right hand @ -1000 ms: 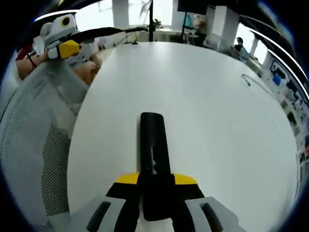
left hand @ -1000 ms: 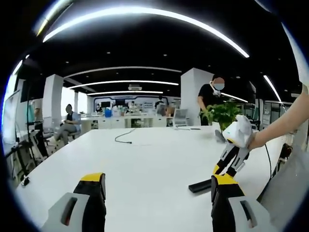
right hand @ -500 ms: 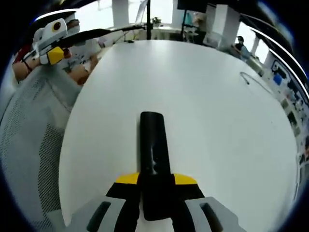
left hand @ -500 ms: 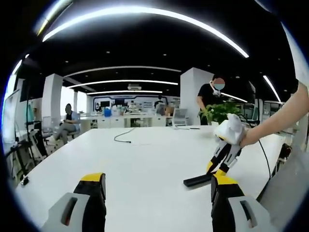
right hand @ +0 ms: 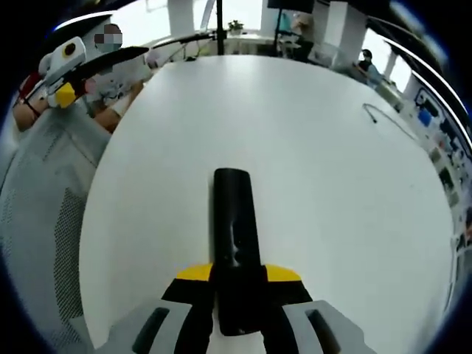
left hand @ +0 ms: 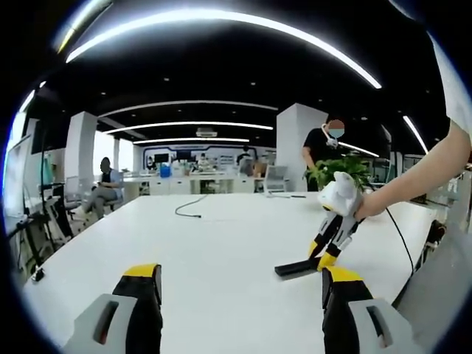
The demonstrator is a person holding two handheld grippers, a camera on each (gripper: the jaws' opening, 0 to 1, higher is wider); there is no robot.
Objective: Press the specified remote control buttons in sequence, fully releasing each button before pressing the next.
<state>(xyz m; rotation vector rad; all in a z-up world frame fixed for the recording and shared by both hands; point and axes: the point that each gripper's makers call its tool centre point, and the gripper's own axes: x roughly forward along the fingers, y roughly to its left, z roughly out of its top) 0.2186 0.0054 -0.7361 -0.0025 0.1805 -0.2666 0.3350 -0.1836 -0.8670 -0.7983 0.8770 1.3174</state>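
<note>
bare table (left hand: 221,251); only cable (left hand: 188,210) far off

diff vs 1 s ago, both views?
In the left gripper view, the right gripper, clamped on the long black remote control, has carried it leftward and farther out over the white table. The left gripper stays open and unmoved. In the right gripper view the remote sits unchanged between the jaws.

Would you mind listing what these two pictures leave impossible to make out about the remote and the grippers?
- Remote control buttons, right gripper view: dark and glossy, no separate keys or labels can be told.
- Remote's near end, same view: hidden between the right gripper's jaws.
- Remote, left gripper view: edge-on and small, top face unreadable.
- Left gripper, left gripper view: lower body cut off by the bottom edge.
</note>
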